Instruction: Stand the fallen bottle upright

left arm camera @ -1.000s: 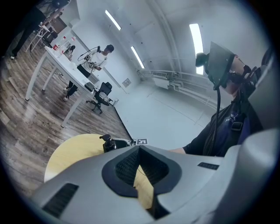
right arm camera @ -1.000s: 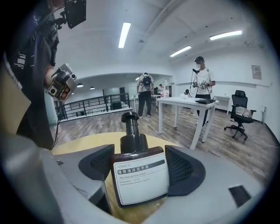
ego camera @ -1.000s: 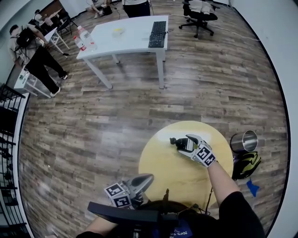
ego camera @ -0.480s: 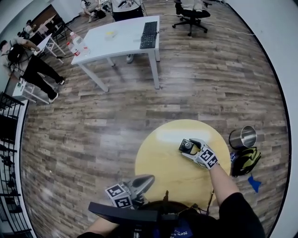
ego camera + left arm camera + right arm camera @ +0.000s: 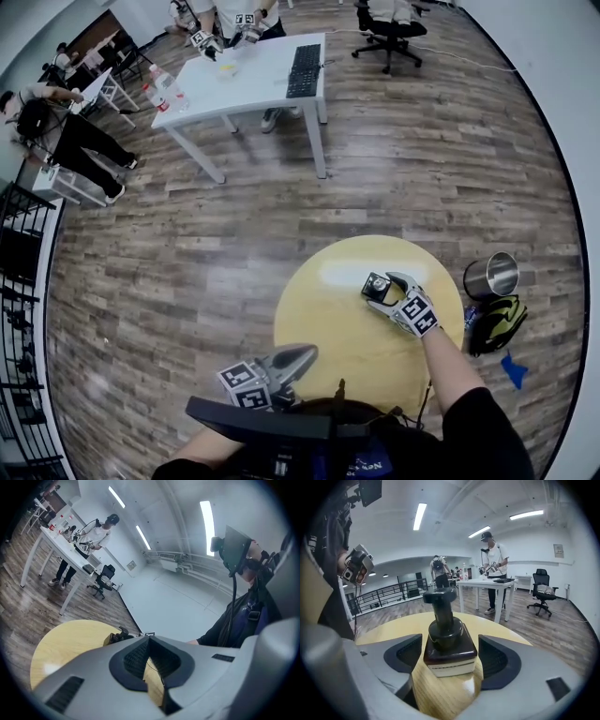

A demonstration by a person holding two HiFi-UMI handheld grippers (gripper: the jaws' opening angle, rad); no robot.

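Observation:
A dark brown pump bottle point(image 5: 449, 639) with a white label stands upright on the round yellow table point(image 5: 393, 625), its base resting on the wood. My right gripper point(image 5: 450, 656) is shut on the bottle's body, one jaw at each side. From the head view, the bottle point(image 5: 377, 285) stands right of the centre of the table point(image 5: 328, 328), in my right gripper point(image 5: 386, 292). My left gripper point(image 5: 302, 353) hangs shut and empty off the table's near left edge. In the left gripper view, the shut left gripper point(image 5: 149, 641) points over the table at the bottle point(image 5: 119, 634).
A steel bin point(image 5: 495, 278) and a yellow-green bag point(image 5: 497, 328) sit on the floor right of the round table. Farther off stands a white table point(image 5: 253, 80) with a keyboard point(image 5: 307, 67), a person working at it. A black railing point(image 5: 19, 281) runs along the left.
The bottle has gone from lying tilted in my right gripper, label toward the camera, to standing upright on the table. My left gripper has barely moved. A person has come to the white table.

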